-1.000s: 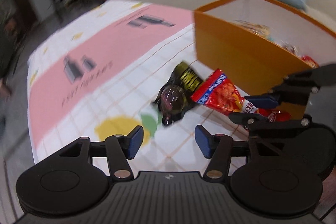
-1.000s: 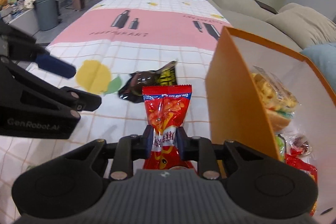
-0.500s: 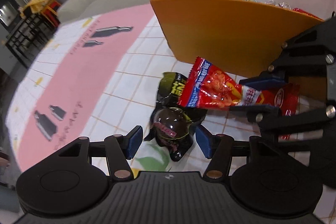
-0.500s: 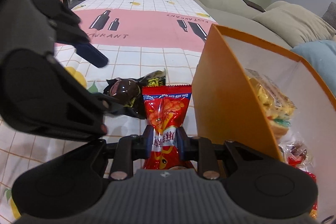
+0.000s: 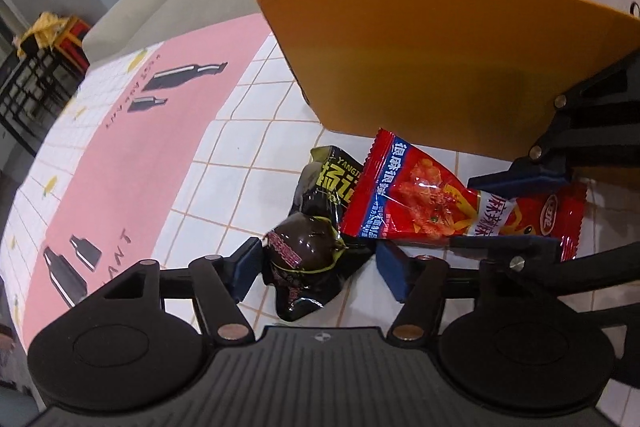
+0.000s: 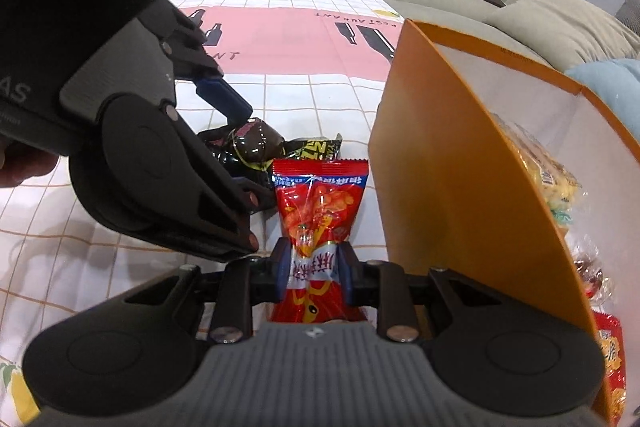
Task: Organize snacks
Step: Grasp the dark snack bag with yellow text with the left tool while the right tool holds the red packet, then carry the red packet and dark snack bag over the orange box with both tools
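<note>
Right now the right gripper [image 6: 311, 271] pinches a red bag [image 6: 320, 211] tight between its blue pads [image 6: 281, 269], near the bag's bottom end. The bag has white and blue Chinese writing and a picture of orange snacks. It is held just beside the orange box [image 6: 448, 163], by the box's near wall, above the cloth [image 6: 320, 95].

The left gripper [image 5: 316, 269] is tipped down over a black bag [image 5: 306, 259] that lies on the cloth. Its jaws are wide open, one blue pad [image 5: 246, 269] on each side of the bag's round, dark end. The left pad looks like it is touching the bag; the other is a little apart. The black bag has yellow writing and the letters "YANG". Its far end lies under the red bag.

The cloth has a pink strip with black bottles and the letters "ANT". Other snacks lie inside the box. A sofa [image 6: 560, 19] stands behind it.
</note>
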Demonstrator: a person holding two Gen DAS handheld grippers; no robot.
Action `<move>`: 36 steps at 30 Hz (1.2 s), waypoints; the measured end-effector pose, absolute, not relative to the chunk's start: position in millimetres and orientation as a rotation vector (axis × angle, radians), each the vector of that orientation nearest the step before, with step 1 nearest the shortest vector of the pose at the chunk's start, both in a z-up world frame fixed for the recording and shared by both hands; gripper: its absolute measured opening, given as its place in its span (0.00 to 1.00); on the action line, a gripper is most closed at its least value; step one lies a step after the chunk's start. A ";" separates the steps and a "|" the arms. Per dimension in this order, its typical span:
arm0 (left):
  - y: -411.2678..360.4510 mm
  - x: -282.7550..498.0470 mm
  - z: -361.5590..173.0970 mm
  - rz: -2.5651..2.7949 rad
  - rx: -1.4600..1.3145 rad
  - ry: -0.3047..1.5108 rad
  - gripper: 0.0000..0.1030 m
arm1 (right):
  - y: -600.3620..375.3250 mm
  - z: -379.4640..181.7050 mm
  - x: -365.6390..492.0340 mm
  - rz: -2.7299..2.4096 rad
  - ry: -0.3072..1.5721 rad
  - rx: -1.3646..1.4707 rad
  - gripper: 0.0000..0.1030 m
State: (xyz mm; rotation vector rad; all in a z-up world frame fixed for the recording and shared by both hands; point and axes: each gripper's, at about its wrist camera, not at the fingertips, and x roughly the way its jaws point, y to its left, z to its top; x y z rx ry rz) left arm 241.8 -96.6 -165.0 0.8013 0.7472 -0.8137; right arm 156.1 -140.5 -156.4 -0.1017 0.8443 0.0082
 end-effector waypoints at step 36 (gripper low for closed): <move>22.4 100.2 -78.2 -0.282 -0.115 1.052 0.45 | -138.0 -95.9 104.3 0.210 0.876 0.113 0.23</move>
